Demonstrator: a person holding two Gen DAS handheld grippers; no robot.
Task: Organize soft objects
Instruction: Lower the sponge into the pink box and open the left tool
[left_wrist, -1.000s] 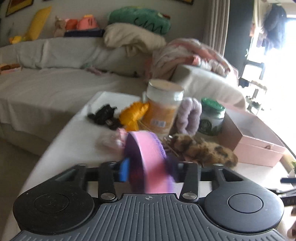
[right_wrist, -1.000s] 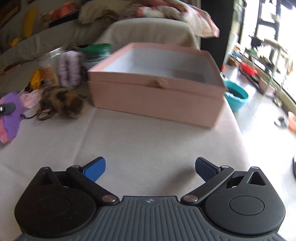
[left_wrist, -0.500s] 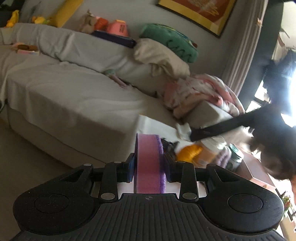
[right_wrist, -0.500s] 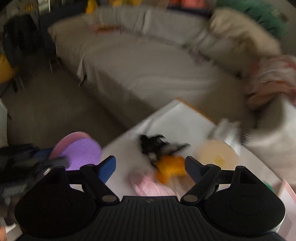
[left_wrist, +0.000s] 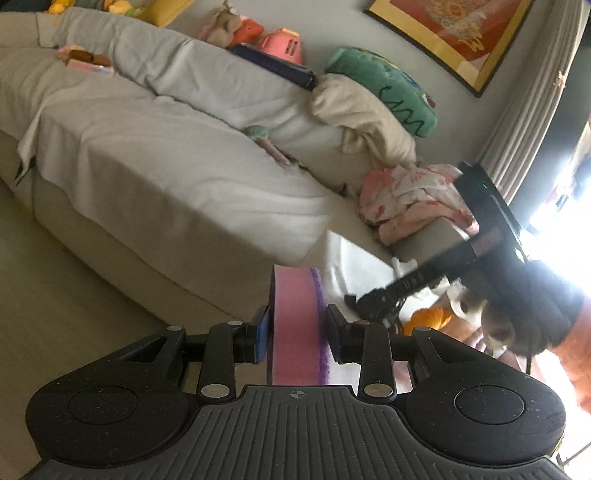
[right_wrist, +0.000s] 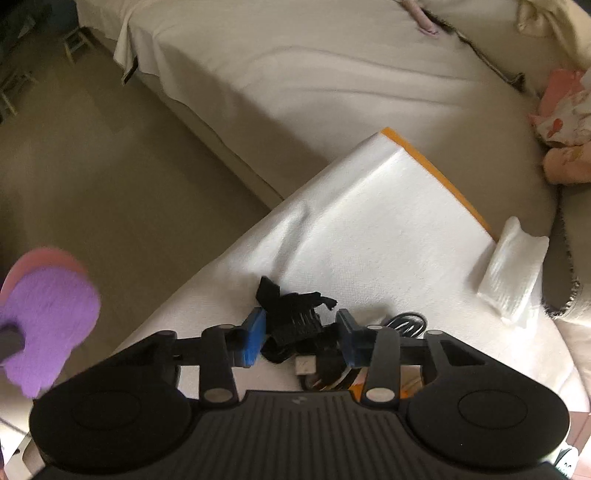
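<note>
Here, clamped edge-on between the pads of the left gripper (left_wrist: 297, 334): a thick pink and purple sponge pad (left_wrist: 295, 325), held upright in a narrow grip, out over the floor (left_wrist: 66, 295) just off the near left corner of the table (right_wrist: 369, 229). Seen again from the right wrist camera as a blurred purple disc with a pink rim at the far left edge, clear of the tabletop. Pointing steeply down over the white-covered table: the right gripper (right_wrist: 301, 341), jaws closing, with a black fabric strap piece (right_wrist: 291, 310) between the blue pads; impossible to tell whether the pads already press on it. Just to the right of that strap, partly hidden under the gripper body: a dark coiled hair tie (right_wrist: 406, 321) and something orange, too covered to name. Farther right, at the table's edge: a clear ribbed plastic piece (right_wrist: 511, 273). Beyond the table: a sofa (left_wrist: 166, 173) under a grey sheet, with a cream blanket (left_wrist: 362, 118), a green cushion (left_wrist: 388, 85) and a pink patterned cloth (left_wrist: 413, 199) piled at its right end. Along the sofa back: soft toys (left_wrist: 255, 29), and on the wall above, a framed picture (left_wrist: 443, 29). In the left wrist view, low right, next to the dark shape of the right gripper: an orange fluffy item (left_wrist: 428, 319).
</note>
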